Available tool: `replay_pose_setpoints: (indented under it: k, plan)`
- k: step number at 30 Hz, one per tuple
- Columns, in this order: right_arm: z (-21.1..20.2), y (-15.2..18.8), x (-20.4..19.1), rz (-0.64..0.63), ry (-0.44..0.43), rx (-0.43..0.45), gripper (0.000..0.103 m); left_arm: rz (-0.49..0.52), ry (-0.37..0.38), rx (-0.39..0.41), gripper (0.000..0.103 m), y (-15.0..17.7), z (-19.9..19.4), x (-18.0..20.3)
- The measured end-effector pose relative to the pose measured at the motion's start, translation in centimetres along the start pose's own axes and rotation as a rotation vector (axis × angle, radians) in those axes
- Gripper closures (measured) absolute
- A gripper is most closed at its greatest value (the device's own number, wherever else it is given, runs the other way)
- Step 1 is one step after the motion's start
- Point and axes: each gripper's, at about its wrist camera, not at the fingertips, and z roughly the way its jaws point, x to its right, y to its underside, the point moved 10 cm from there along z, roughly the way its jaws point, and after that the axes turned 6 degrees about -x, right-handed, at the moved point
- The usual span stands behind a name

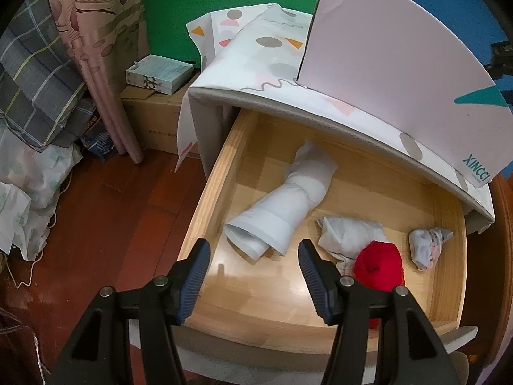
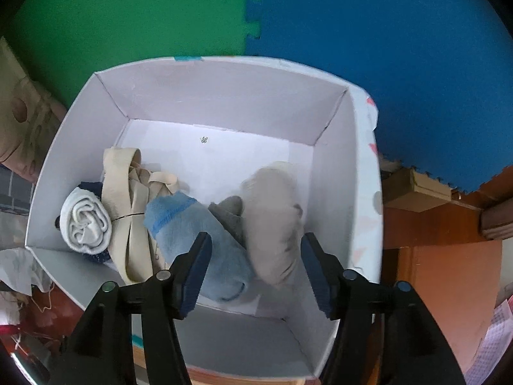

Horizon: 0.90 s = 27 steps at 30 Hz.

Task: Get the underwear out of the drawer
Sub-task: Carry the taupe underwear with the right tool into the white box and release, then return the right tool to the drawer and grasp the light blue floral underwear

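Drawer (image 1: 221,173), pulled out — holds the remaining underwear: white roll (image 1: 282,205), crumpled white piece (image 1: 349,234), red bundle (image 1: 380,266), small patterned piece (image 1: 428,247).

White box (image 2: 224,96) (marked "XINCCI" outside, "38" inside) — holds the transferred pieces; beige bundle (image 2: 275,221) blurred.

Right gripper (image 2: 256,269): jaws apart, empty.

Left gripper (image 1: 255,276): jaws apart, empty, above the drawer front; advise closing across the roll's middle.

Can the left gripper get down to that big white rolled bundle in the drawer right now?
Probably yes. The drawer is pulled open, the white rolled bundle lies uncovered on its floor, and the left gripper hangs open just above it with nothing between.
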Motion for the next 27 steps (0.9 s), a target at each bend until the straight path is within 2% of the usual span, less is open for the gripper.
replay_pose_setpoints:
  k: [3,7,15,22,27]
  plan:
    - [-1.6,1.3,-0.3,-0.028,-0.033,0.009,0.048,-0.002,-0.003,-0.006,0.044,0.0,0.1,-0.1]
    - [-3.3,5.5,-0.7,-0.086,-0.059,0.009,0.048,-0.004,-0.011,-0.012,0.044,0.1,0.2,-0.2]
    - [-2.5,13.9,0.6,-0.091,-0.11,-0.032,0.047,0.007,-0.036,-0.026,0.044,0.3,0.5,-0.1]
    - [5.2,18.8,1.2,-0.106,-0.106,-0.179,0.047,0.009,-0.047,-0.036,0.044,0.5,0.5,-0.2]
    - [10.3,19.2,0.8,-0.096,-0.109,-0.215,0.047,0.003,-0.041,-0.043,0.044,0.5,0.7,-0.2]
